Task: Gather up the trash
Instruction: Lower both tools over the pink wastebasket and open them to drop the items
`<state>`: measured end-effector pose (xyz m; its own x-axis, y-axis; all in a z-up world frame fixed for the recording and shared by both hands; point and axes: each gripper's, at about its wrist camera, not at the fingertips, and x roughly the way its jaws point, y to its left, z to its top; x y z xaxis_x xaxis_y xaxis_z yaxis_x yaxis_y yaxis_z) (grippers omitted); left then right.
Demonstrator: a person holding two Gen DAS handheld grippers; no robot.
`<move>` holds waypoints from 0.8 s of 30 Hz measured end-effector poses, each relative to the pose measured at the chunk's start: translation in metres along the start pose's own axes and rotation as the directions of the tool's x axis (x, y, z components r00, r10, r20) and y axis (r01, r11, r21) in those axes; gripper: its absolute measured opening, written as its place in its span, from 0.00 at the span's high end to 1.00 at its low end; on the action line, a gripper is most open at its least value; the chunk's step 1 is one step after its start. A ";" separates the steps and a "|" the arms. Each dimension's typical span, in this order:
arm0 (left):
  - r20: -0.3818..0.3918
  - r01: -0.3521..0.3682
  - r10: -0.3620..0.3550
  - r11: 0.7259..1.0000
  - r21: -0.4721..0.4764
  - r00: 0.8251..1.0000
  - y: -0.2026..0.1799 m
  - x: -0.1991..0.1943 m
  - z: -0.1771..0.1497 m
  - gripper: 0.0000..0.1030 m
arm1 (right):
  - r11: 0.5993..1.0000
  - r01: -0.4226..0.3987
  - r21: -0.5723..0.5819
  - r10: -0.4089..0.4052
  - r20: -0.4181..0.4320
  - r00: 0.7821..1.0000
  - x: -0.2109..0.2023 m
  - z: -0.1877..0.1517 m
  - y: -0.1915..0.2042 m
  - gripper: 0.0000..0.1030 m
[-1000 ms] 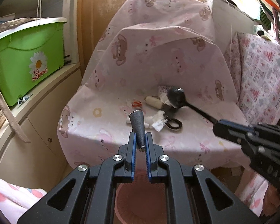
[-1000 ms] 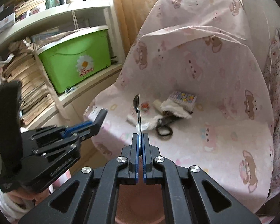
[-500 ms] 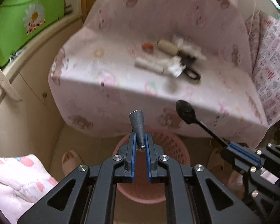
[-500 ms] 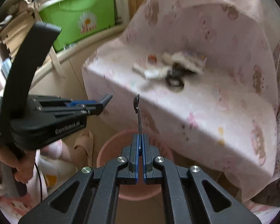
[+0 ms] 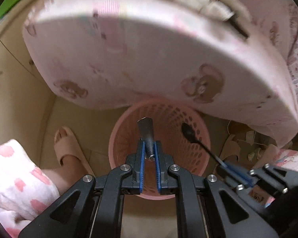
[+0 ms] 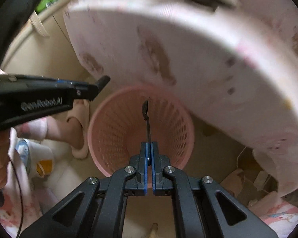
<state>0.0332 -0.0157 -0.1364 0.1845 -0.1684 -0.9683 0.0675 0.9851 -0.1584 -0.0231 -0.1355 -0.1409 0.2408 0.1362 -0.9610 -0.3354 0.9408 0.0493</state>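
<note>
My left gripper is shut on a small grey cone-shaped piece and holds it over the open mouth of the pink perforated basket on the floor. My right gripper is shut on the handle of a black plastic spoon, bowl end out, also above the basket. The spoon and the right gripper show at the lower right of the left wrist view. The left gripper shows at the left of the right wrist view.
The pink bear-print chair seat overhangs the basket's far side, with blurred white tissue and scissors on it. A foot in a beige slipper stands left of the basket. Cardboard scraps lie on the floor at the right.
Both grippers have swung down from the chair seat to above the basket, each still shut on its item. The basket now fills the middle of both views.
</note>
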 end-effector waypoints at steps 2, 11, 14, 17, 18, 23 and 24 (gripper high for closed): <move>-0.038 0.003 -0.003 1.000 -0.006 0.999 0.000 0.013 0.001 0.91 | 0.997 0.066 -0.032 -0.067 -0.033 0.997 0.017 0.002 0.003 0.96; -0.165 0.003 -0.011 0.999 -0.054 0.986 0.005 0.054 -0.002 0.90 | 0.997 0.069 0.019 -0.065 -0.160 0.985 0.065 -0.003 -0.007 0.96; -0.194 0.023 -0.038 0.997 -0.079 0.980 0.008 0.061 -0.004 0.90 | 0.997 0.045 0.060 -0.033 -0.184 0.982 0.077 -0.003 -0.013 0.96; -0.200 0.019 -0.035 0.997 -0.081 0.979 0.009 0.062 -0.004 0.89 | 0.996 0.050 0.073 -0.035 -0.191 0.981 0.081 -0.003 -0.017 0.96; -0.201 0.007 -0.023 0.997 -0.078 0.979 0.009 0.061 -0.004 0.89 | 0.996 0.053 0.078 -0.037 -0.194 0.980 0.084 -0.003 -0.018 0.96; -0.206 -0.005 -0.012 0.997 -0.083 0.979 0.011 0.062 -0.002 0.78 | 0.993 0.043 0.112 -0.020 -0.200 0.980 0.087 -0.005 -0.015 0.95; -0.205 -0.007 -0.010 0.996 -0.085 0.979 0.011 0.061 -0.002 0.76 | 0.993 0.044 0.113 -0.021 -0.199 0.980 0.086 -0.004 -0.015 0.94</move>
<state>0.0431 -0.0146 -0.1975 -0.0210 -0.1675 -0.9857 -0.0172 0.9858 -0.1671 -0.0012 -0.1393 -0.2254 0.0615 0.0517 -0.9968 -0.2193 0.9750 0.0370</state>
